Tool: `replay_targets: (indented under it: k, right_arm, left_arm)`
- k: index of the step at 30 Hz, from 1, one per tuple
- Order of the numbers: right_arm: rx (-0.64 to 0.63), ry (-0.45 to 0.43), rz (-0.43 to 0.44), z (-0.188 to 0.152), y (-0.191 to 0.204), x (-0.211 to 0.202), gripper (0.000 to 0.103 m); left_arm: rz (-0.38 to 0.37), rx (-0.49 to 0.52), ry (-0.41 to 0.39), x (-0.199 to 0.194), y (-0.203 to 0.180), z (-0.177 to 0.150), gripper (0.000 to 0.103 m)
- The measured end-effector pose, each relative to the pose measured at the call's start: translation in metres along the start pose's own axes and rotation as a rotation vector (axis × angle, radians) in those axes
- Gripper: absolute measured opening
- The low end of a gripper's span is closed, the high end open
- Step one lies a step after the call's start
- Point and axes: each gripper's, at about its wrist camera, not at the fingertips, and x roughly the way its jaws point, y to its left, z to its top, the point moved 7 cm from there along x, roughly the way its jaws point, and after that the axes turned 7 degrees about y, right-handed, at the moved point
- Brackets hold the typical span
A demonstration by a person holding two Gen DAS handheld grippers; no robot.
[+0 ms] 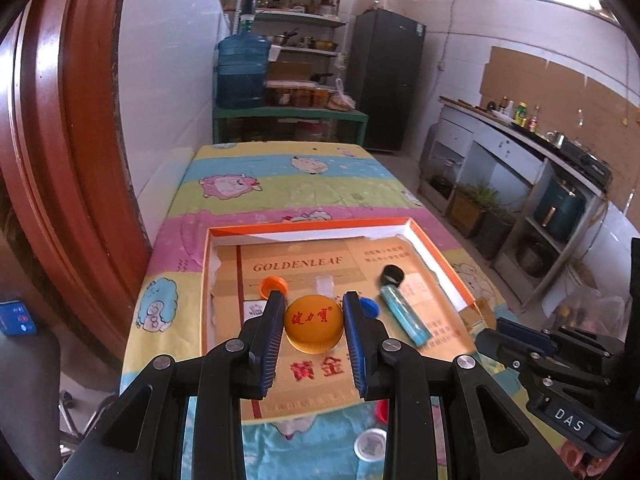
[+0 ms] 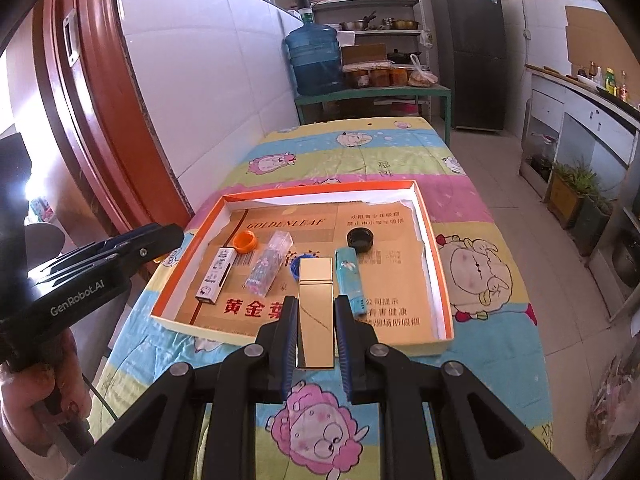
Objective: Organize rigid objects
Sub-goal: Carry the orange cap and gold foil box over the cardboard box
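1. Left gripper [image 1: 314, 322]: jaws clamped on an orange bottle cap [image 1: 314, 327], printed top facing the camera. The cap hangs above the near half of the shallow orange-rimmed box [image 2: 320, 186], not resting on its floor as far as I can judge.
2. Right gripper [image 2: 316, 320]: jaws clenched on a gold rectangular case [image 2: 315, 304]. Its long axis runs along the fingers, near to far, and its far end reaches in over the box's near wall.
3. Key relation: the box lies directly ahead of and below both tools. The free floor for the gold case is the lane between the clear patterned tube [image 2: 267, 266] on its left and the blue lighter [image 2: 350, 280] on its right. Both lie roughly near-to-far, so the case is already aligned with them.
4. The left gripper's load is further in over the box; judged nearer to a set-down.
5. Count inside the box, right wrist view: one small orange cap [image 2: 245, 241], one black cap [image 2: 360, 239], one blue cap [image 2: 295, 270] partly hidden behind the gold case, one white printed stick [image 2: 216, 274], one clear tube, one blue lighter.
6. Count outside the box, left wrist view: one white cap [image 1: 371, 444] on the cloth at the near edge, plus a red item [image 1: 382, 412] mostly hidden by the finger; type cannot be told.
7. Held: two items, one per gripper.
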Motion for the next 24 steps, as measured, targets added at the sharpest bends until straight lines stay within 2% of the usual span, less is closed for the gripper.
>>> replay_targets:
  k: [12, 24]
  right_arm:
    - [-0.011, 0.004, -0.016, 0.023, -0.011, 0.022, 0.019]
    - [-0.022, 0.011, -0.011, 0.038, -0.011, 0.040, 0.019]
  left_arm:
    - [0.053, -0.018, 0.007, 0.028, 0.010, 0.019, 0.030]
    - [0.059, -0.009, 0.014, 0.045, 0.011, 0.033, 0.030]
